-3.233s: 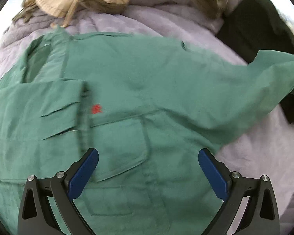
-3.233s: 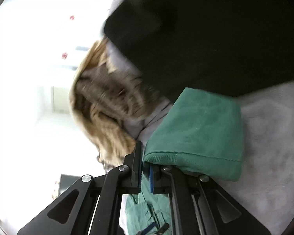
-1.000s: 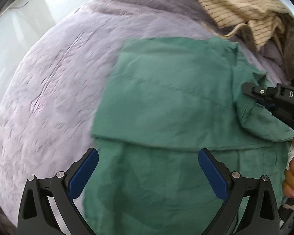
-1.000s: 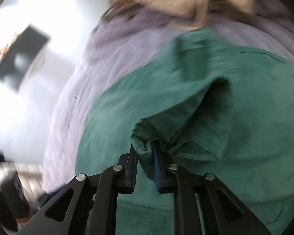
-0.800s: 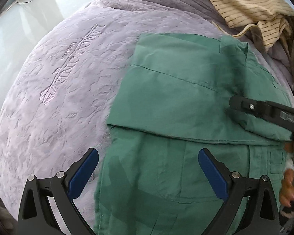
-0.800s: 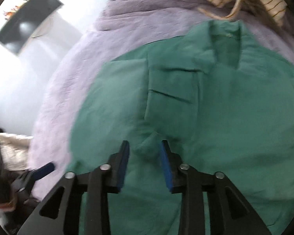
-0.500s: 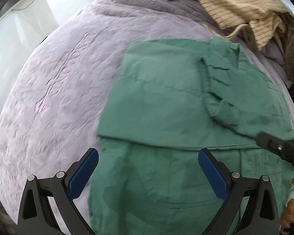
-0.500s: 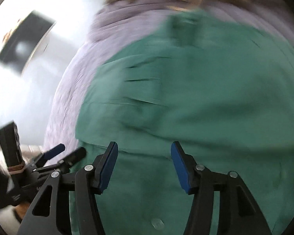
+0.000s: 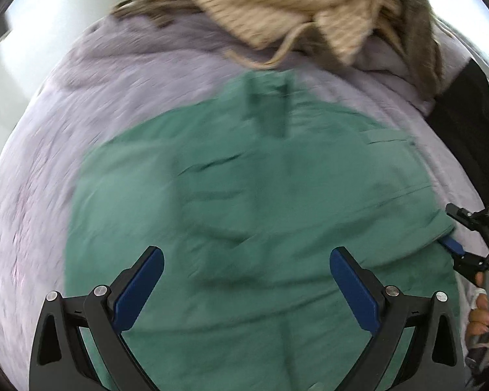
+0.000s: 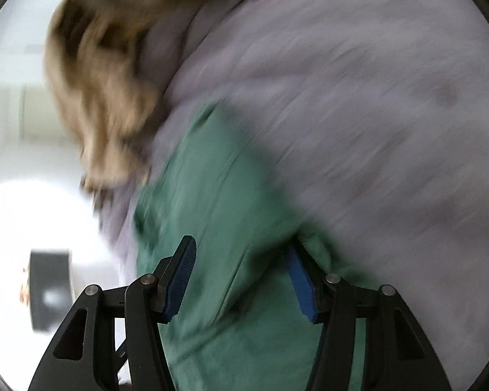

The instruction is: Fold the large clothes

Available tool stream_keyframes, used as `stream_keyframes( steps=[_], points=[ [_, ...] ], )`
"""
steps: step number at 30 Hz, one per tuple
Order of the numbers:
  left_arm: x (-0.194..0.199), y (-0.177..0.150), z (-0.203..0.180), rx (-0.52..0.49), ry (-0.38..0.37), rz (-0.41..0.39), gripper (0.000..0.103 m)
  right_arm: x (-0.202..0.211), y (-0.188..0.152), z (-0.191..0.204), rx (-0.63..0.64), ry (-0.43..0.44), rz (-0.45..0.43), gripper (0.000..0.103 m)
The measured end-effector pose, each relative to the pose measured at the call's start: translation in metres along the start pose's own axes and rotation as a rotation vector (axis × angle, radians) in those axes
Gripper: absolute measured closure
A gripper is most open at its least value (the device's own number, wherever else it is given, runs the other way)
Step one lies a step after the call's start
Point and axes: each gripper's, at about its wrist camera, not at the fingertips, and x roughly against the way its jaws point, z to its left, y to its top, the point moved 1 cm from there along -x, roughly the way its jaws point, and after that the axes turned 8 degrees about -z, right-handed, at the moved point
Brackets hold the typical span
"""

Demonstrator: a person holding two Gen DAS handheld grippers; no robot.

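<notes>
A green shirt (image 9: 254,195) lies on a lilac bedspread (image 9: 81,114), collar at the far end, both sleeves folded in over the body. My left gripper (image 9: 246,280) is open and empty above the shirt's lower middle. My right gripper (image 10: 241,277) is open, its jaws straddling the shirt's right edge (image 10: 218,215); whether it touches the cloth is blurred. It also shows in the left wrist view (image 9: 453,228), at the shirt's right side.
A beige striped garment (image 9: 293,9) is heaped at the far end of the bed, also seen in the right wrist view (image 10: 107,75). A black garment (image 9: 466,130) lies at the far right. Bare bedspread (image 10: 358,97) stretches right of the shirt.
My right gripper let go of the folded-in sleeve, opened, and swung to the shirt's right edge. My left gripper stayed open and shifted right, towards the shirt's middle.
</notes>
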Motion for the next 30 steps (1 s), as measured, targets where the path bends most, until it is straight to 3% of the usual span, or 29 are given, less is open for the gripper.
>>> stream_keyframes(
  steps=[4,7,12,17,18,19,20,24,25,27,28,29,30],
  points=[
    [-0.02,0.035,-0.054,-0.087,-0.058,-0.014,0.001,0.002,0.011,-0.053,-0.199,-0.011,-0.017,0.047],
    [-0.04,0.057,-0.105,-0.182,-0.113,-0.01,0.001,0.006,0.012,-0.074,-0.272,0.063,0.015,0.048],
    [-0.084,0.097,-0.196,-0.359,-0.198,0.018,0.001,0.038,0.026,-0.064,-0.239,0.153,-0.031,0.047],
    [-0.139,0.12,-0.244,-0.374,-0.232,0.122,0.002,0.044,0.013,-0.05,-0.259,0.347,0.097,0.047],
    [-0.152,0.121,-0.252,-0.368,-0.227,0.15,0.005,0.036,0.005,-0.049,-0.292,0.361,0.137,0.047],
    [-0.157,0.121,-0.255,-0.367,-0.225,0.161,0.019,0.025,0.0,-0.048,-0.317,0.358,0.163,0.047],
    [-0.164,0.12,-0.26,-0.371,-0.22,0.189,0.024,0.017,-0.005,-0.051,-0.339,0.352,0.179,0.047],
    [-0.176,0.113,-0.272,-0.433,-0.199,0.224,0.024,-0.003,-0.013,-0.059,-0.402,0.353,0.164,0.047],
    [-0.177,0.111,-0.276,-0.454,-0.198,0.223,0.029,-0.007,-0.011,-0.059,-0.411,0.347,0.151,0.047],
    [-0.178,0.108,-0.283,-0.482,-0.2,0.225,0.06,-0.013,-0.007,-0.065,-0.451,0.343,0.119,0.049],
    [-0.181,0.104,-0.287,-0.492,-0.198,0.244,0.082,-0.014,-0.006,-0.067,-0.472,0.339,0.113,0.057],
    [-0.181,0.103,-0.288,-0.486,-0.187,0.243,0.086,-0.017,-0.005,-0.07,-0.485,0.318,0.115,0.101],
    [-0.179,0.103,-0.287,-0.477,-0.183,0.23,0.091,-0.018,-0.003,-0.07,-0.471,0.261,0.118,0.101]
  ],
)
